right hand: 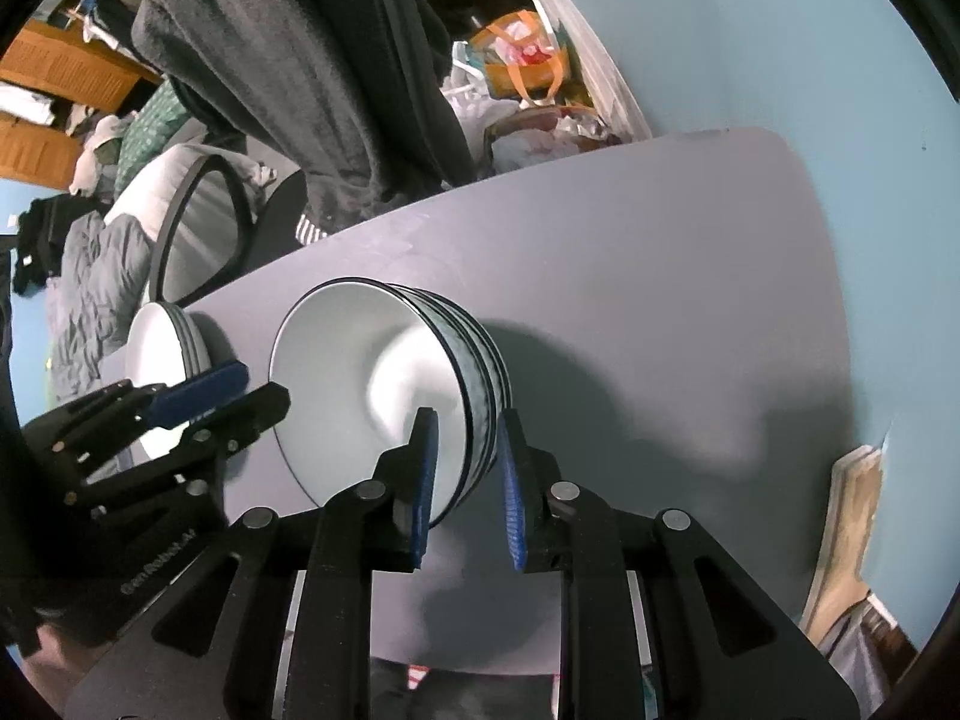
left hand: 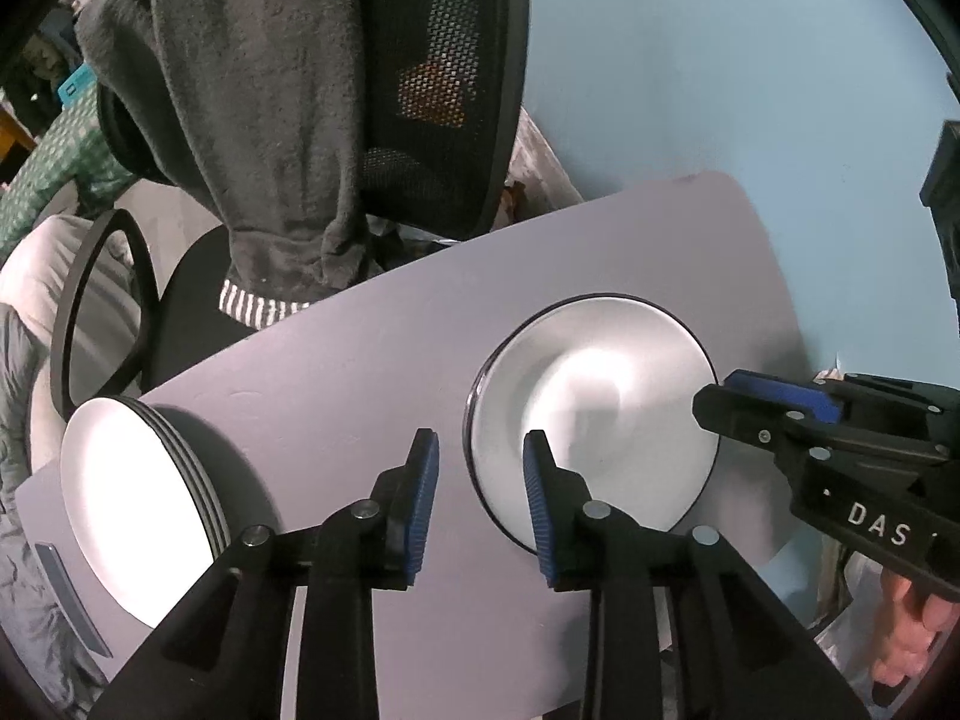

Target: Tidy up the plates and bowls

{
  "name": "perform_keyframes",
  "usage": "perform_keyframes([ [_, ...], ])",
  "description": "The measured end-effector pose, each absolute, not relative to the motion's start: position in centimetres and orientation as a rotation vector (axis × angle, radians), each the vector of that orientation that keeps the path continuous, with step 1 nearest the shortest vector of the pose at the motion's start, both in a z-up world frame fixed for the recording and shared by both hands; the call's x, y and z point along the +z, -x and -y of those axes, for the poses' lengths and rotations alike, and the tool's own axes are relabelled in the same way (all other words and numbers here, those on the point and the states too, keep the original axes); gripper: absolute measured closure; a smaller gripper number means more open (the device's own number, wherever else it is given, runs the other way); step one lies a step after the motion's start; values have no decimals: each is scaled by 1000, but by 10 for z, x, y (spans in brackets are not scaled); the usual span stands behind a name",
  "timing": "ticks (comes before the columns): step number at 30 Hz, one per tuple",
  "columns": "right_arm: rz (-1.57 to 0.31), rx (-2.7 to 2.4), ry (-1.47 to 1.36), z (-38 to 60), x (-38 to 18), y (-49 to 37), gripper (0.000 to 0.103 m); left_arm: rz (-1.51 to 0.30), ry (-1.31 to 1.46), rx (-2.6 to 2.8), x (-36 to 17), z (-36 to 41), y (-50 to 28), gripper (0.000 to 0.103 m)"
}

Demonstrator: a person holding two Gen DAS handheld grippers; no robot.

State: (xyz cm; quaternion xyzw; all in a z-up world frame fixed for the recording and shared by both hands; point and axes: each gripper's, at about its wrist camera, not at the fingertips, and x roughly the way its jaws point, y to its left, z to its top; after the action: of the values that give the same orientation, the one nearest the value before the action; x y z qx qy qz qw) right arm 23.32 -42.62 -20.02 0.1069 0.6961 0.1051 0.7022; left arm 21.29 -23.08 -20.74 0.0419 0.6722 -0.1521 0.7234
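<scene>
The right tool (right hand: 465, 486) straddles the rim of the stacked bowls (right hand: 384, 384) — fingers spread, not clenched. The left tool (left hand: 480, 504) hangs released over the tabletop (left hand: 360, 360) — between the bowls and the plate stack (left hand: 138, 510).

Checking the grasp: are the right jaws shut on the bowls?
Open: the right gripper straddles the bowls' rim, gaps showing.

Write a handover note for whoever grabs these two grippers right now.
Left gripper: open, holding nothing, hovering over the table between the two stacks.
Right gripper: open, fingers straddling the near rim of the bowl stack, not clamped.
Plate stack sits at the table's left end; bowls are nested mid-table.
Done: plates and bowls look sorted into separate stacks.
Left: whether the bowl stack needs moving is unclear.
</scene>
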Motion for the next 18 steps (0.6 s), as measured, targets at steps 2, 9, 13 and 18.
perform_keyframes([
  [2, -1542, 237, -230, 426, -200, -234, 75, -1498, -82, -327, -211, 228, -215, 73],
  [9, -1526, 272, -196, 425, -202, -242, 60, -1533, 8, -288, -227, 218, -221, 61],
  [13, -1544, 290, -179, 424, -215, -251, 57, -1574, 69, -267, -242, 215, -222, 61],
  [18, -1575, 305, -170, 423, -232, -259, 57, -1608, 125, -241, -256, 211, -223, 61],
])
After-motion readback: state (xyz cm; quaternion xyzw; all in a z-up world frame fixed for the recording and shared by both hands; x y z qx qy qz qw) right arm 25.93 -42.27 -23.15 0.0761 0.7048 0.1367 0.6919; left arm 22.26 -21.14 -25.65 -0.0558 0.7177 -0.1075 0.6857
